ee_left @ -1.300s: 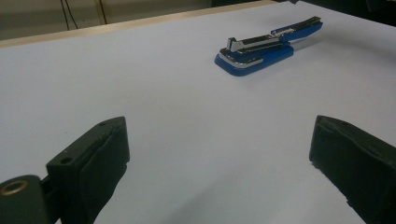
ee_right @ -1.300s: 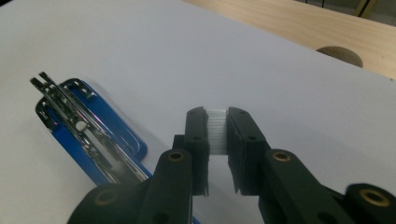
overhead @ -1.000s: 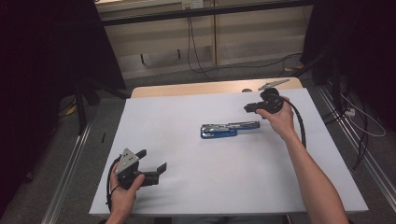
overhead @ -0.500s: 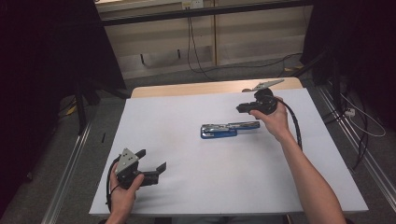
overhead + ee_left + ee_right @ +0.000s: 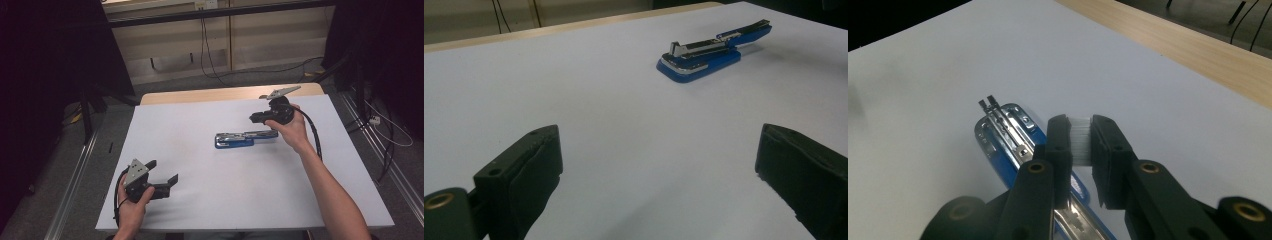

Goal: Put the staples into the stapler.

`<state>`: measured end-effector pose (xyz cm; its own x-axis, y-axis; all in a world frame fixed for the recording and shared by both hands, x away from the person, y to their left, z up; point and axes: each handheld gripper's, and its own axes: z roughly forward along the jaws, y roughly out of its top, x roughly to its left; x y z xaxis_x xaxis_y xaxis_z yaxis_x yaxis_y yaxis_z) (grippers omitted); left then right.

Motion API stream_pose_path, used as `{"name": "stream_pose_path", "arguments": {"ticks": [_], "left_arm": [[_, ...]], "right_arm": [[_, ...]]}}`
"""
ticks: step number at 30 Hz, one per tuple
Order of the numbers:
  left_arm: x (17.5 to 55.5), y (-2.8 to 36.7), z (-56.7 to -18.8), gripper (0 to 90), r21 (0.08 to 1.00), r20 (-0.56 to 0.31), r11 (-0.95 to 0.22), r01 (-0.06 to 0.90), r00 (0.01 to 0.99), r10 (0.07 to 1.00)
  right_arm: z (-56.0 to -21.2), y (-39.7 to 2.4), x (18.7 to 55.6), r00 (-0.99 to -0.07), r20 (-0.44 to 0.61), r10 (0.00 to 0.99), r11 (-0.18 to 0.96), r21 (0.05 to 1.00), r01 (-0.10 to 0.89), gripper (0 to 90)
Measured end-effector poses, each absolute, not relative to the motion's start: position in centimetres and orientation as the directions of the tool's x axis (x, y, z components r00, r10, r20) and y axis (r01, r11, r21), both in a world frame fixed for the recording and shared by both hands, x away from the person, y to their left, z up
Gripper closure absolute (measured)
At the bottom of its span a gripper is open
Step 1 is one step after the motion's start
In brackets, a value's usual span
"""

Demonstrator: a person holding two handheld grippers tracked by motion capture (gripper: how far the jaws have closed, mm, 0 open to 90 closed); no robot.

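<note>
From the high view, a blue stapler lies flat near the middle of the white table, opened out long as if for reloading. The right gripper hovers just beyond its right end, lifted clear of it, probably bringing its load over the open magazine. The left gripper waits at the near left corner, well apart from the stapler, seemingly on standby to steady it.

In the left gripper view, its jaws stand wide apart with nothing between them, aimed across bare table at the stapler far off to the right.

In the right gripper view, the jaws are pinched close on a strip of staples, held upright between the pads. The stapler's open metal channel lies just below and to the left, exposed to receive the strip.
</note>
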<state>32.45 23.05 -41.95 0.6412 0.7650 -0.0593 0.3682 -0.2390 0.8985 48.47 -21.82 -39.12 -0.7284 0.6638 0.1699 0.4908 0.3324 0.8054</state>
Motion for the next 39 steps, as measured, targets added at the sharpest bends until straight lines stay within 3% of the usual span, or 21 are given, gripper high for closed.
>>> {"name": "stream_pose_path", "arguments": {"ticks": [39], "left_arm": [[32.5, 23.0, -41.9, 4.4, 0.899, -0.056, -0.24, 0.366, 0.64, 0.766]], "right_arm": [[-38.0, -17.0, 48.3, -0.811, 0.148, 0.566, 0.391, 0.818, 0.422, 79.2]]}}
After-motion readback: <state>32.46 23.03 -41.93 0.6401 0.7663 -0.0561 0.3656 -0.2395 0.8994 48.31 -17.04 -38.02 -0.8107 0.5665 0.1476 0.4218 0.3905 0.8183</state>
